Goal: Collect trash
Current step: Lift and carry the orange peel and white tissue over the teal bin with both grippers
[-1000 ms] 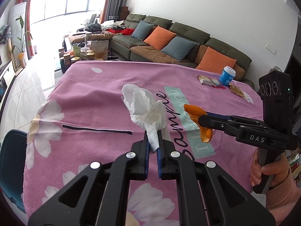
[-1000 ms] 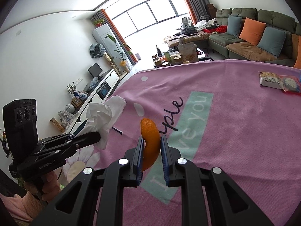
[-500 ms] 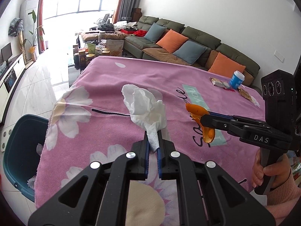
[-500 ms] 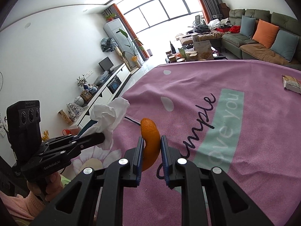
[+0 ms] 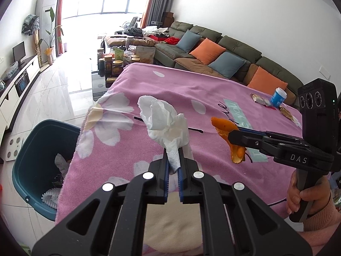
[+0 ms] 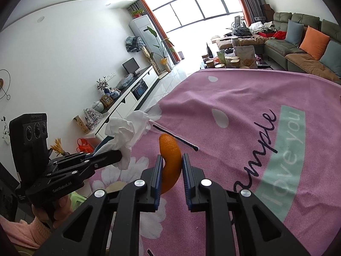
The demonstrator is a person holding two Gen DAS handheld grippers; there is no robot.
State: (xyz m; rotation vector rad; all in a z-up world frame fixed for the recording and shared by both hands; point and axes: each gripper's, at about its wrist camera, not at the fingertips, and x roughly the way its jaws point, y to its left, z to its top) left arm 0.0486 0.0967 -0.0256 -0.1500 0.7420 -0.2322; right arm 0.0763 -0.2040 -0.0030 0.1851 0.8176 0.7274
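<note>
A pink tablecloth covers the table, and a teal bin stands on the floor beside its edge. Above the cloth, the left gripper pinches a crumpled white tissue, and the right gripper clamps an orange peel.

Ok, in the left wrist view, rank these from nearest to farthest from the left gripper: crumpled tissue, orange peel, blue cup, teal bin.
1. Crumpled tissue: clamped in the left gripper.
2. Orange peel: just right, in the right gripper.
3. Teal bin: on the floor, lower left, off the table edge.
4. Blue cup: far right of the table.
</note>
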